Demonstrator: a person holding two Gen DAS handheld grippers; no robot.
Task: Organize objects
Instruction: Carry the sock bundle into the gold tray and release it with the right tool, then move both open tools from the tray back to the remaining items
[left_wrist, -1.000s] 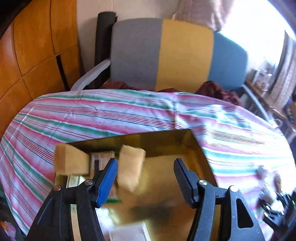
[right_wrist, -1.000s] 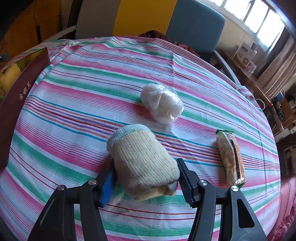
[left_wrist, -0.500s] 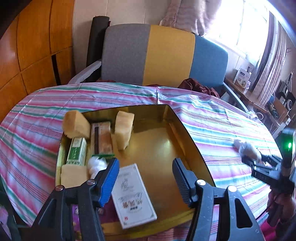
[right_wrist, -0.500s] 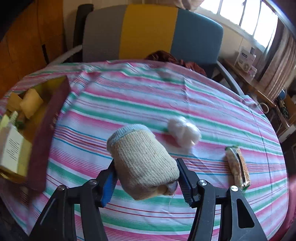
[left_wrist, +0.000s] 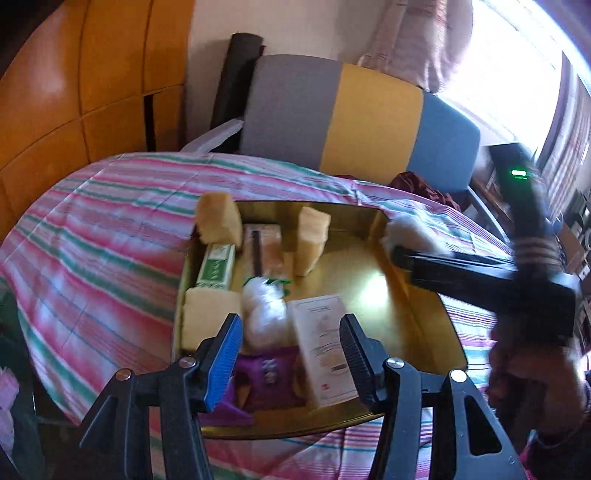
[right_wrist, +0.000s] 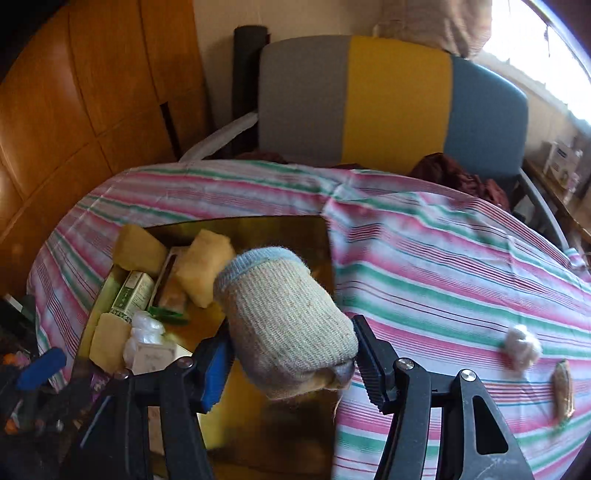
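My right gripper is shut on a rolled beige knit sock with a blue cuff and holds it above the open gold box. In the left wrist view that gripper comes in blurred from the right, over the box's right wall. My left gripper hovers over the near end of the box with its jaws closing and nothing pressed between them. Below it lie a white plastic wad, a white carton and a purple packet. Several yellow sponges and a green carton fill the box's left side.
The box sits on a round table under a striped cloth. A second white wad and a snack packet lie on the cloth at the right. A grey, yellow and blue chair stands behind, with wood panelling at the left.
My right gripper carried the sock up and left from the cloth to over the gold box. My left gripper drew back toward the box's near end and its jaws narrowed.
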